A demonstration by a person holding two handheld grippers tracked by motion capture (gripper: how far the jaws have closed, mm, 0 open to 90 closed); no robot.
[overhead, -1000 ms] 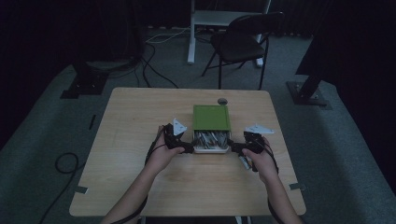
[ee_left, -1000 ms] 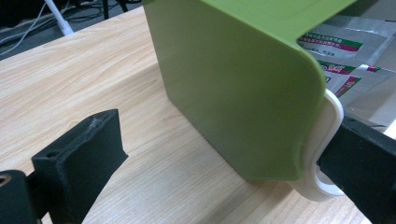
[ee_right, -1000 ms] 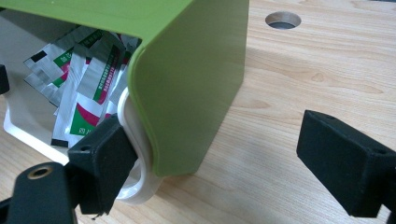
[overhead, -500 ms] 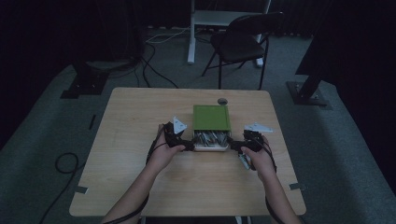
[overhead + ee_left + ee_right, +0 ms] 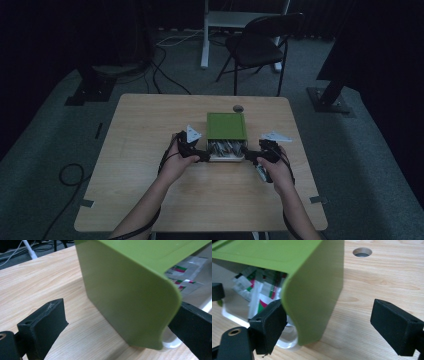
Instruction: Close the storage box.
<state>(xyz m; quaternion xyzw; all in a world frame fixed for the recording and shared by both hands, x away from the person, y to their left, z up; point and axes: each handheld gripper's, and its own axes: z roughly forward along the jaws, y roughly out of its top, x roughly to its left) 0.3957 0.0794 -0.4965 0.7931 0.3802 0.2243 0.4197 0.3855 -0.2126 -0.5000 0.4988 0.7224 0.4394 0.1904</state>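
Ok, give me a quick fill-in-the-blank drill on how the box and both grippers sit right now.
The lid covering the box is ____.
The left gripper has its jaws ____, one on each side of the lid's side wall.
The white tray under the lid holds ____.
Beyond the box, the table has a round ____.

Missing words: green; open; packets; hole

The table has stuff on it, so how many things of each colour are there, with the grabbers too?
Green: 1, the green lid over the box
White: 1, the white box under it, holding packets too jumbled to count
Black: 2, the left gripper and the right gripper, one at each side of the box, jaws open
Total: 4
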